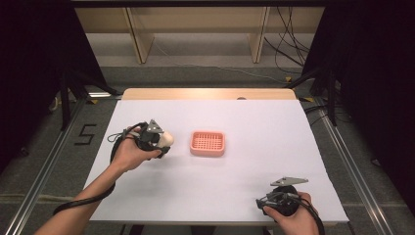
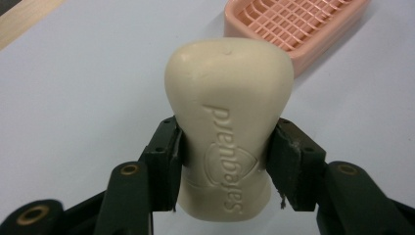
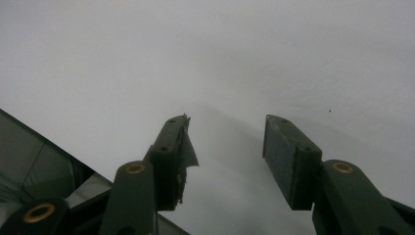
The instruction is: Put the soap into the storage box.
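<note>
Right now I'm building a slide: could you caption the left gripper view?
Left gripper clamps a cream Safeguard soap bar before the pink slotted plastic soap dish.

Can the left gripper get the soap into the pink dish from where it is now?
Probably yes: the left gripper is clamped on the soap, and bare table separates it from the empty dish.

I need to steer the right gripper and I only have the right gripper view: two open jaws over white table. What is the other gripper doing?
Observer: The left gripper is shut on a cream soap bar.
Operator: Where should that go?
Observer: Probably the pink soap dish, mid-table just beyond the bar; it looks empty.
Operator: And where am I?
Observer: The right gripper sits near the table's front edge, well apart from the dish.
</note>
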{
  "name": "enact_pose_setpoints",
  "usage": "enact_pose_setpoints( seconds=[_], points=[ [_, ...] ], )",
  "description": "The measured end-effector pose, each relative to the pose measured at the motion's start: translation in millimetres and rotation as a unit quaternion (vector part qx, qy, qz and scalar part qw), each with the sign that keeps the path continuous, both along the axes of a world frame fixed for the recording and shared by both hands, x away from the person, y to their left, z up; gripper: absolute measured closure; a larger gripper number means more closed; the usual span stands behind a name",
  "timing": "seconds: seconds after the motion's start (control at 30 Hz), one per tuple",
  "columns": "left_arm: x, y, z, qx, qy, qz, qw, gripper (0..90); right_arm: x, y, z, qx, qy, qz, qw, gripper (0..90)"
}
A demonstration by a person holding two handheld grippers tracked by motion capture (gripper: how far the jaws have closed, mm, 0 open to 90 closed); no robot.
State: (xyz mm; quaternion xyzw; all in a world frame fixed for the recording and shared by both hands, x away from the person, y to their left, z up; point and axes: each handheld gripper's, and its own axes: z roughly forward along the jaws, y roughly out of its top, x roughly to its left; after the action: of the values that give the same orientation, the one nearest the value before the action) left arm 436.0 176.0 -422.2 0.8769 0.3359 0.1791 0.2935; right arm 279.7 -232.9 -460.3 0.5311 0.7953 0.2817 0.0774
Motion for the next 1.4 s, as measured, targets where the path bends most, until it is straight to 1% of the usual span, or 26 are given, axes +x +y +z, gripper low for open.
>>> enact_pose_setpoints(
  seconds=[0.03, 0.07, 0.37, 0.43, 0.47, 0.5, 0.53, 0.57, 0.63, 0.67, 0.77, 0.83, 0.87, 0.9, 0.97, 1.0, 1.03, 1.07, 1.1, 1.17, 1.2, 1.27, 1.3, 1.33, 1.37, 1.4],
  points=[
    [1.0, 0.0, 0.0, 0.003, -0.002, -0.007, 1.0000, 49.3, -0.1, 0.0, -0.1, 0.000, 0.000, -0.001, 1.0000, 52.6],
    [0.7, -0.9, -0.6, -0.001, 0.000, -0.002, 1.0000, 49.3, -0.2, -0.2, 0.1, 0.000, 0.000, 0.000, 1.0000, 52.6],
    [2.8, -5.7, -0.1, -0.001, -0.003, -0.010, 0.9999, 49.3, -0.5, -1.1, -0.1, -0.001, -0.003, 0.001, 1.0000, 52.6],
    [4.6, -6.8, 1.0, 0.004, -0.004, -0.020, 0.9998, 49.3, -0.5, -1.0, -0.4, -0.002, -0.004, -0.001, 1.0000, 52.6],
    [4.9, -8.0, 1.0, 0.002, -0.006, -0.022, 0.9997, 49.3, -0.3, -1.6, 0.7, -0.010, 0.005, 0.002, 0.9999, 52.6],
    [4.9, -8.0, 1.0, 0.002, -0.006, -0.022, 0.9997, 49.3, -0.3, -1.6, 0.7, -0.010, 0.005, 0.002, 0.9999, 52.6],
    [4.6, -9.7, 0.5, -0.004, -0.004, -0.016, 0.9999, 49.3, -0.6, -1.3, 0.7, -0.007, 0.008, 0.000, 0.9999, 52.6],
    [5.2, -9.9, 0.9, 0.002, -0.008, -0.019, 0.9998, 49.3, -1.2, -1.3, 1.4, -0.011, 0.008, -0.002, 0.9999, 52.6],
    [5.6, -10.8, 1.1, 0.001, -0.006, -0.022, 0.9997, 49.3, -1.3, -1.8, 1.3, -0.008, 0.008, -0.001, 0.9999, 52.6],
    [6.1, -12.0, 1.1, 0.004, -0.009, -0.022, 0.9997, 49.3, -1.4, -1.6, -0.2, 0.000, 0.000, -0.003, 1.0000, 52.6],
    [6.4, -13.3, 2.2, 0.004, -0.008, -0.026, 0.9996, 49.3, -1.6, -1.8, -0.1, 0.000, 0.001, -0.004, 1.0000, 52.6],
    [6.7, -14.6, 2.5, 0.002, -0.009, -0.024, 0.9997, 49.3, -1.7, -1.7, 0.1, 0.000, 0.000, -0.004, 1.0000, 52.6],
    [7.6, -14.8, 2.6, 0.001, -0.010, -0.029, 0.9995, 49.3, -1.8, -1.8, 0.3, 0.001, 0.001, -0.005, 1.0000, 52.5],
    [8.2, -14.9, 3.7, 0.006, -0.006, -0.032, 0.9994, 49.3, -1.9, -1.8, 0.4, 0.001, 0.001, -0.006, 1.0000, 52.6],
    [8.4, -15.4, 4.1, 0.010, -0.005, -0.031, 0.9995, 49.3, -1.9, -1.7, 0.3, 0.001, -0.001, -0.007, 1.0000, 52.6],
    [7.9, -16.8, 2.6, -0.003, -0.011, -0.027, 0.9996, 49.3, -1.2, -2.7, 0.3, 0.008, 0.002, 0.001, 1.0000, 52.6],
    [8.8, -17.4, 3.0, -0.003, -0.013, -0.030, 0.9995, 49.3, -0.6, -4.1, 0.1, 0.027, 0.005, 0.011, 0.9996, 52.6],
    [8.8, -17.4, 3.0, -0.003, -0.013, -0.030, 0.9995, 49.3, -0.9, -4.0, 0.6, 0.022, 0.004, 0.009, 0.9997, 52.6],
    [9.5, -18.0, 4.1, 0.003, -0.014, -0.032, 0.9994, 49.3, -1.0, -4.1, 0.6, 0.022, 0.003, 0.009, 0.9997, 52.6],
    [9.8, -18.9, 3.8, 0.002, -0.014, -0.031, 0.9994, 49.3, -1.0, -4.1, 0.7, 0.022, 0.002, 0.008, 0.9997, 52.6],
    [10.6, -19.5, 3.8, 0.004, -0.011, -0.034, 0.9993, 49.3, -1.1, -4.1, 0.7, 0.022, 0.002, 0.008, 0.9997, 52.6],
    [11.3, -21.3, 2.9, 0.000, -0.011, -0.035, 0.9993, 49.3, -0.9, -4.4, 1.0, 0.023, -0.001, 0.007, 0.9997, 52.6],
    [11.0, -21.9, 3.3, 0.004, -0.012, -0.034, 0.9994, 49.3, -0.9, -4.6, 1.2, 0.024, -0.001, 0.007, 0.9997, 52.6],
    [12.0, -23.6, 2.9, 0.001, -0.013, -0.038, 0.9992, 49.3, -0.9, -4.7, 1.2, 0.024, -0.001, 0.006, 0.9997, 52.6],
    [11.9, -24.6, 2.9, 0.002, -0.011, -0.035, 0.9993, 49.3, -1.0, -4.7, 1.2, 0.024, -0.001, 0.006, 0.9997, 52.6],
    [12.2, -25.4, 2.7, 0.001, -0.013, -0.036, 0.9992, 49.3, -1.0, -4.8, 1.1, 0.025, -0.001, 0.006, 0.9997, 52.6]
  ],
)
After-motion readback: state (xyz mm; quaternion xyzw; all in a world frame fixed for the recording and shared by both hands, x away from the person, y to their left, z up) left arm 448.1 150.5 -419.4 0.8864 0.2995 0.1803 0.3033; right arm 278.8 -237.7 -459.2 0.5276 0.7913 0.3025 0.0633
